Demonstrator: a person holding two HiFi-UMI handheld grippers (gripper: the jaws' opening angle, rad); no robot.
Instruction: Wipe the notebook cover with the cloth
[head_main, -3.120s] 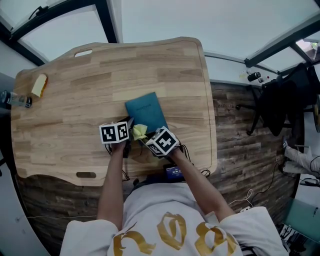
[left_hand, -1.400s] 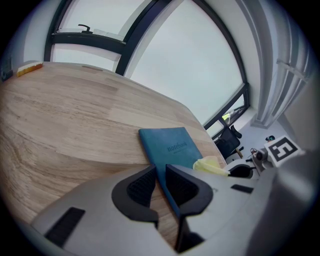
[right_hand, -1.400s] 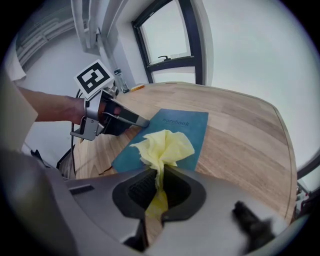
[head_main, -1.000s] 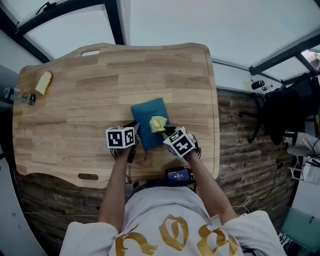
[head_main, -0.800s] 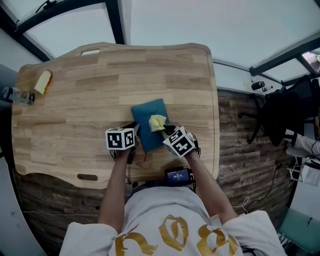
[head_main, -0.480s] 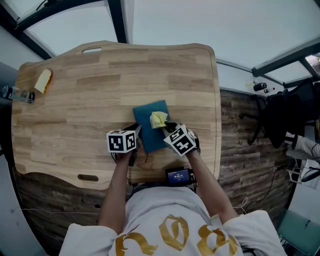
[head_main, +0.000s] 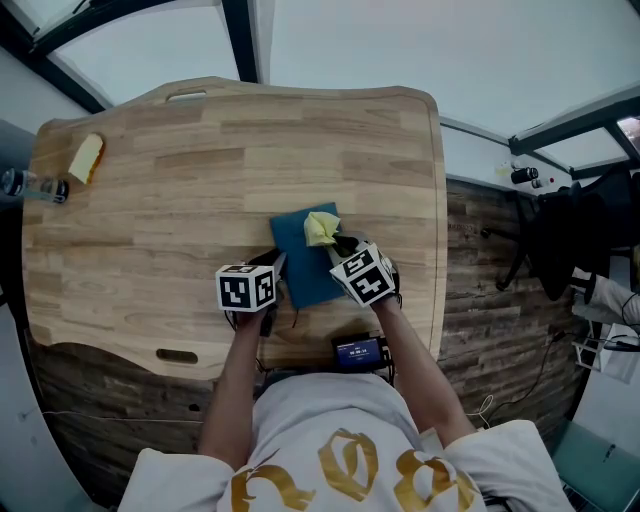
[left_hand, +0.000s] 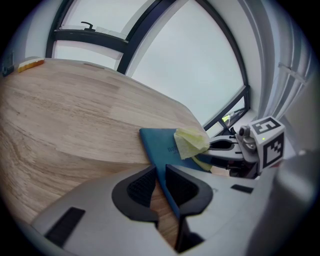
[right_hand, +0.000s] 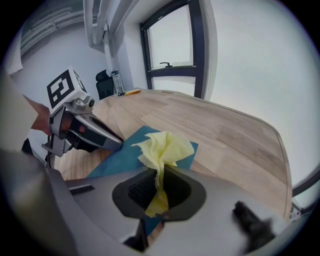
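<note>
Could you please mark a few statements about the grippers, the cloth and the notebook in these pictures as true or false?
1. The right gripper is shut on the yellow cloth. True.
2. The left gripper is open and clear of the notebook. False: it is shut on the notebook's edge.
3. The cloth is over the notebook's cover. True.
4. The notebook lies on a glass table. False: the table is wooden.
</note>
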